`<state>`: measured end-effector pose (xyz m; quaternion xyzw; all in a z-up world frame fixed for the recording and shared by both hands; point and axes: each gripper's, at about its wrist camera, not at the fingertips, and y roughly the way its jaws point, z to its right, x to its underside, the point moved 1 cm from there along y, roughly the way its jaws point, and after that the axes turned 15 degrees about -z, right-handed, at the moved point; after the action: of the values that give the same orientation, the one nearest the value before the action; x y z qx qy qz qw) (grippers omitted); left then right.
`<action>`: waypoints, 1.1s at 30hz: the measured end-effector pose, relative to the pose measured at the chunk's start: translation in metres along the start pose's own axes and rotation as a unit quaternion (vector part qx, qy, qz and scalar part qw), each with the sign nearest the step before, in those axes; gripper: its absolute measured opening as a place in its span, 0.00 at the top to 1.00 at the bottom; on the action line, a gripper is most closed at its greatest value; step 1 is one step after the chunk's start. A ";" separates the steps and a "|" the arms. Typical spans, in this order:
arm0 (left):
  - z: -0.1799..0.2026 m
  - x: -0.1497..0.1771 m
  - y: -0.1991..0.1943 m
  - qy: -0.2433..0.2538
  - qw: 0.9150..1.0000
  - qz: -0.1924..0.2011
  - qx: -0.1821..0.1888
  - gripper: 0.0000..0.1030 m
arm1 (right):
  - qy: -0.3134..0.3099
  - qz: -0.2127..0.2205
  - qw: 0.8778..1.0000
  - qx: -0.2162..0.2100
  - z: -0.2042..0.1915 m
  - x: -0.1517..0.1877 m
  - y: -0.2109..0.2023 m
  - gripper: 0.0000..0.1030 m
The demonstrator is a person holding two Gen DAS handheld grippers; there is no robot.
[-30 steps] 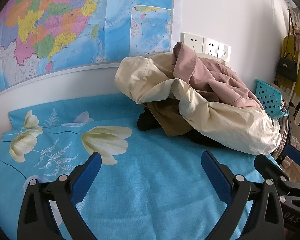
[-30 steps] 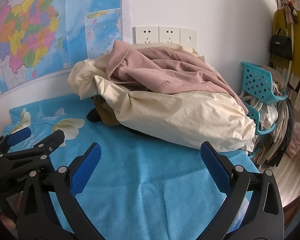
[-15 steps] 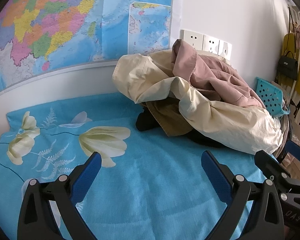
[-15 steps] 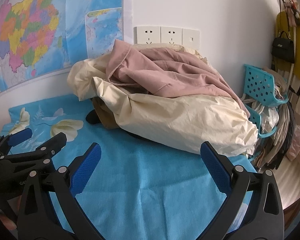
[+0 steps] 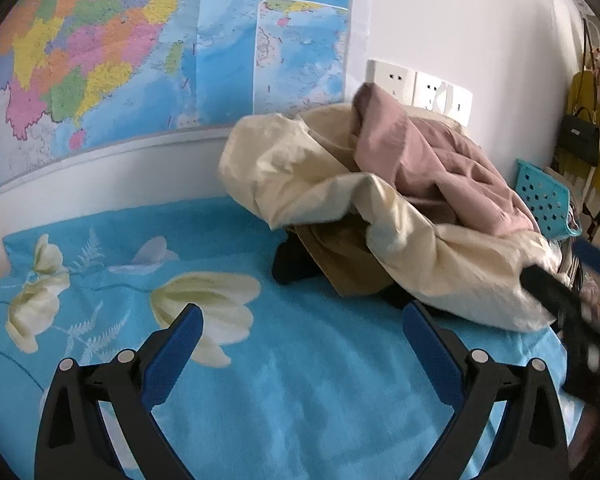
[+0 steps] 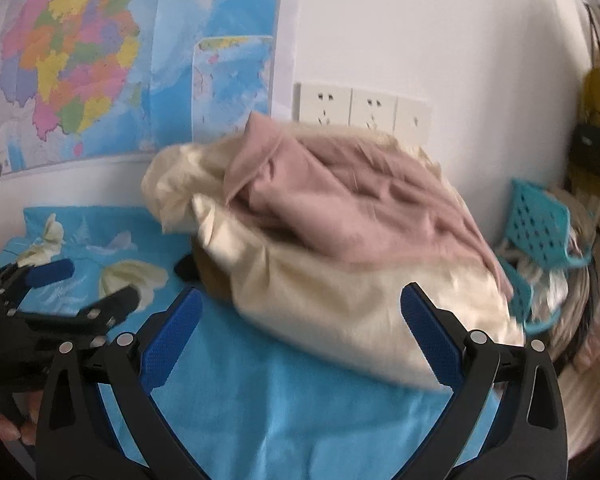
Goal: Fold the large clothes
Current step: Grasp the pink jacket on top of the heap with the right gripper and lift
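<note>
Clothes pile [image 5: 380, 216] against blue sheet's [image 5: 300, 380] far edge

Ahead of the gripper stands a white wall [image 5: 460, 20] in soft daylight, with a coloured map [image 5: 140, 52] on its left part and a row of sockets [image 6: 364, 110] to the right of the map. Under the gripper lies a blue sheet [image 5: 300, 380] with pale flowers. Far right is a turquoise basket [image 6: 540, 228], and a black bag [image 5: 580, 140] hangs above it.
</note>
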<state>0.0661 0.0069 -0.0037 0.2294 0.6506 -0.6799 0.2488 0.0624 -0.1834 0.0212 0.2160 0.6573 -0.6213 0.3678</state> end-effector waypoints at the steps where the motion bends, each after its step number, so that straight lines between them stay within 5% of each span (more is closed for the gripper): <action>1: -0.002 -0.003 0.001 -0.002 1.000 0.001 -0.003 0.06 | -0.005 0.000 1.000 0.002 0.002 -0.008 0.005 0.05; 6: -0.017 -0.021 0.007 -0.005 1.000 0.007 -0.018 0.06 | -0.062 -0.027 0.997 0.046 0.004 -0.049 0.056 0.05; 9: -0.025 -0.027 0.013 -0.007 1.000 0.005 -0.024 0.06 | -0.101 -0.057 0.991 0.062 0.003 -0.060 0.088 0.18; 14: -0.030 -0.032 0.031 -0.006 1.000 -0.012 -0.027 0.06 | -0.163 -0.079 0.981 0.074 -0.007 -0.074 0.127 0.21; 15: -0.031 -0.033 0.033 -0.005 0.999 -0.013 -0.029 0.06 | -0.177 -0.080 0.979 0.068 -0.010 -0.077 0.132 0.31; 16: -0.032 -0.034 0.036 -0.003 0.999 -0.014 -0.033 0.06 | -0.188 -0.079 0.977 0.065 -0.013 -0.078 0.134 0.58; 17: -0.033 -0.035 0.038 -0.002 0.999 -0.015 -0.035 0.06 | -0.202 -0.082 0.974 0.063 -0.016 -0.080 0.135 0.71; 18: -0.035 -0.036 0.040 0.000 0.999 -0.016 -0.035 0.06 | -0.203 -0.082 0.974 0.057 -0.015 -0.083 0.132 0.87; 19: -0.036 -0.037 0.041 0.001 0.999 -0.016 -0.034 0.06 | -0.198 -0.076 0.975 0.061 -0.013 -0.086 0.126 0.90; 26: -0.033 -0.066 0.037 0.031 0.999 0.018 0.002 0.06 | -0.069 0.020 0.997 0.039 0.077 -0.135 0.018 0.93; 29: -0.015 -0.090 0.027 0.061 0.996 0.046 0.051 0.06 | -0.029 0.048 0.998 0.032 0.121 -0.154 -0.018 0.93; 33: 0.032 -0.119 0.020 0.129 0.975 0.074 0.163 0.06 | 0.000 0.072 0.997 0.032 0.156 -0.164 -0.059 0.94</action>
<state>0.1716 -0.0210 0.0580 0.4000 0.5390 -0.7212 0.1711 0.1561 -0.3156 0.1899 0.2742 0.6201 -0.6137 0.4045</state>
